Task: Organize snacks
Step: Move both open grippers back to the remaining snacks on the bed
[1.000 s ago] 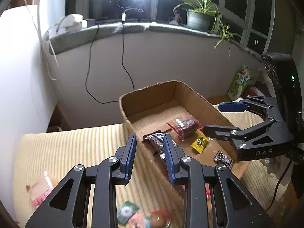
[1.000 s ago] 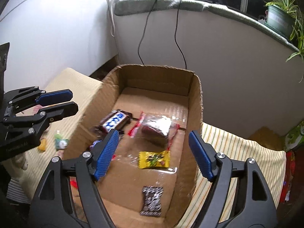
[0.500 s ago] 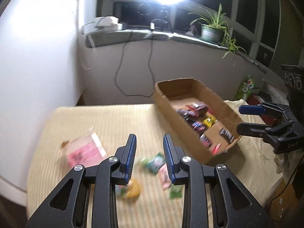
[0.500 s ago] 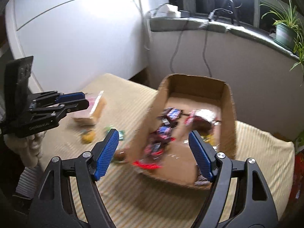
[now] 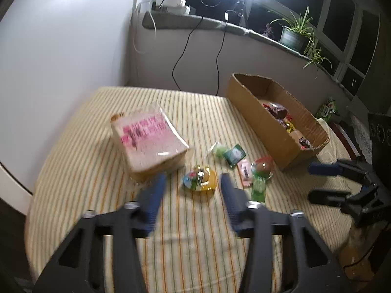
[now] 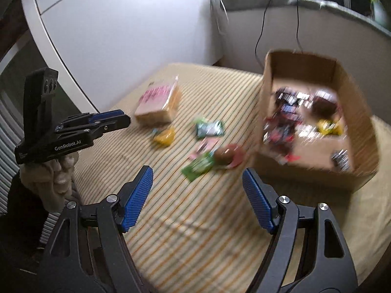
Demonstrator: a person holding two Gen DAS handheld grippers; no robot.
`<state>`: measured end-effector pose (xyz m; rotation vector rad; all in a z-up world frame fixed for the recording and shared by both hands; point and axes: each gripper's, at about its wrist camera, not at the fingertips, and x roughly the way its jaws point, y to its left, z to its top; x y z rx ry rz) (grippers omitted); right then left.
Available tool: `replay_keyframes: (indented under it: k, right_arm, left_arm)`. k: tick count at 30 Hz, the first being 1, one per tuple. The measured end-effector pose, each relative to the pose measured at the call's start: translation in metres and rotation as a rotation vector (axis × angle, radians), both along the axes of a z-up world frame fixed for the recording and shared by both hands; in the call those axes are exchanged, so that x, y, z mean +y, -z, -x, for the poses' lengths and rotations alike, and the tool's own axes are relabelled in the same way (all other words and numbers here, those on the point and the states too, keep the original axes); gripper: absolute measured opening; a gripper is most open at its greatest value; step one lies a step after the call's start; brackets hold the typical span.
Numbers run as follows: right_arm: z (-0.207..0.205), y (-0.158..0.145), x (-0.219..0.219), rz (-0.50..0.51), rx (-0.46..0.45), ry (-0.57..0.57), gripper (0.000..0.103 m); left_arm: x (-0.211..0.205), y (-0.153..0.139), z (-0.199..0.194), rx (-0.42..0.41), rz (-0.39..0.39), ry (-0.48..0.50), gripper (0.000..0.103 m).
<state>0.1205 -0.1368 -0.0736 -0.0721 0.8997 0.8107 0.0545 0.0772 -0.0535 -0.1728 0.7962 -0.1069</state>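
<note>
Left wrist view, items as they lie on the striped tablecloth [image 5: 102,171]: left gripper [image 5: 193,190], jaws apart, nothing between them, poised above and just short of a yellow snack packet [image 5: 200,179]; bagged sliced bread [image 5: 146,141] with pink print, to the left of that packet and close beside it; green wrapper [image 5: 233,153], pink wrapper [image 5: 245,172], a round red-and-brown snack [image 5: 262,167] and a long green sachet [image 5: 259,188], bunched to the packet's right, some touching or overlapping, exact contacts blurred; cardboard box [image 5: 259,122], open-topped, further right and back, already holding several wrapped snacks; right gripper [image 5: 325,182], seen side-on at the right edge near the box's near corner, fingers apart and bare.

Right wrist view, same stock from the other side, much blurred: right gripper [image 6: 198,195] wide open and empty, aimed at the long green sachet [image 6: 198,166] and the round snack [image 6: 228,156]; cardboard box [image 6: 266,92] to the right; bread [image 6: 158,105] furthest off; left gripper [image 6: 107,120] at the left, held in a gloved hand [image 6: 56,180].

Step in hand, by my reckoning: between loads, both tools lining up on the loose pile, with part of the sorting done and six or so pieces outstanding.

Next move calls for: lowering the left jaws astride the yellow packet, closing on it alone without dragging the bread; then carrying it over the box wall. The crowded wrappers on the right want a careful single pick.
</note>
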Motion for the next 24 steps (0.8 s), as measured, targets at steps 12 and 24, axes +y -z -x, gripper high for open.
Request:
replay_keyframes:
  k: [12,24]
  right_arm:
    - [-0.013,0.042,0.027,-0.010,0.144,0.074,0.057]
    - [-0.021,0.051,0.065,0.091,0.085,0.138,0.055]
  left_arm:
    - [-0.009,0.032,-0.023,0.061,-0.019,0.087,0.050]
    - [-0.006,0.039,-0.039,0.066,-0.056,0.135,0.050]
